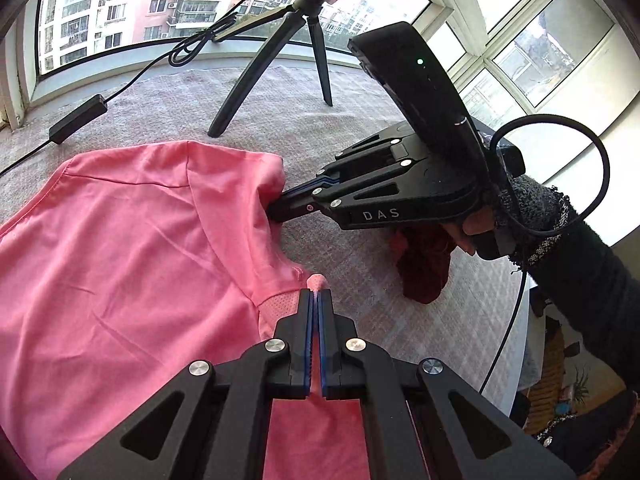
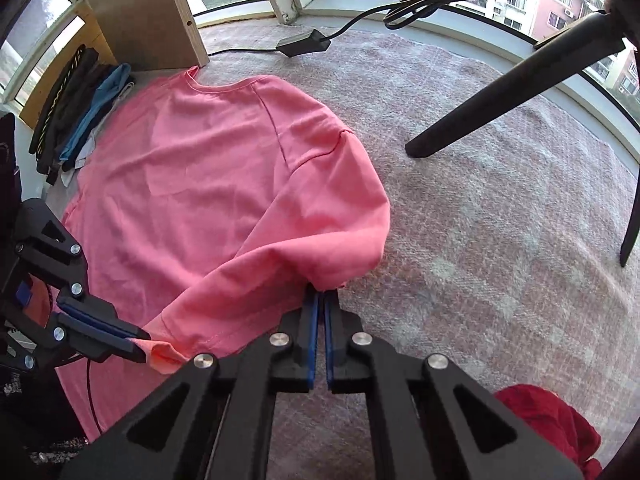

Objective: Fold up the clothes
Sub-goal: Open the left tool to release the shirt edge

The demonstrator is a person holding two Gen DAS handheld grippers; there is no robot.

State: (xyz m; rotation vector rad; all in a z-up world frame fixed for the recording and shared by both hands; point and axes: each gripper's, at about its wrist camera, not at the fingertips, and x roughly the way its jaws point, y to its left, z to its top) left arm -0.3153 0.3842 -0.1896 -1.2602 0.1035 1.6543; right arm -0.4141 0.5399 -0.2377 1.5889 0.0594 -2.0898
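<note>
A pink shirt lies spread on the grey woven cover, one side folded over onto its body. My left gripper is shut on a corner of the pink hem. My right gripper is shut on the folded edge of the sleeve, its tips tucked under the cloth. A hand in a dark knitted sleeve holds the right gripper. The two grippers sit close together along the shirt's near edge.
A black tripod stands on the cover behind the shirt, with a cable and black adapter near the window. A red garment lies to the right. Several folded dark clothes and a wooden box sit at the left.
</note>
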